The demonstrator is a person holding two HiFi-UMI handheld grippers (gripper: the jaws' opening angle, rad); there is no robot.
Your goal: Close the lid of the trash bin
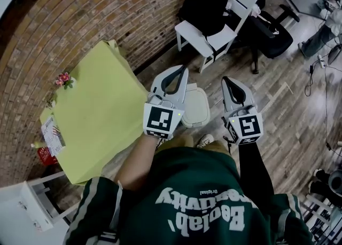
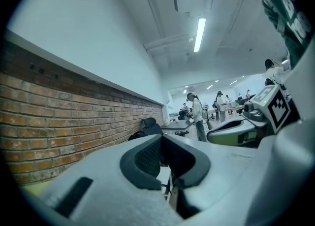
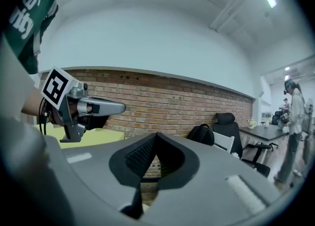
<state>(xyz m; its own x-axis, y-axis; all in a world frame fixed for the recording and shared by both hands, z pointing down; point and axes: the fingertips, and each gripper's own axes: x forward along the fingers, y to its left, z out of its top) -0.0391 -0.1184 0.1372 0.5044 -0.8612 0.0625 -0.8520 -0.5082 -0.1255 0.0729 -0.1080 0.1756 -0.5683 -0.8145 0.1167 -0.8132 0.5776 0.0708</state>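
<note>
Left tongs [image 1: 182, 69] and right tongs [image 1: 226, 80], shut and empty, hover over the trash bin [image 1: 188, 122]; its lid [image 1: 196, 105] looks closed, leaving only withdrawal.

The pale grey left gripper [image 1: 177, 76] and pale grey right gripper [image 1: 232, 88] are lined with black pads, and their cubes are marked in black-and-white squares. Between them a cream plastic trash bin [image 1: 196, 108] is seen. Left of the left gripper, a yellow-green tablecloth [image 1: 96, 110] is shown against a red-brown brick wall [image 1: 80, 20].
</note>
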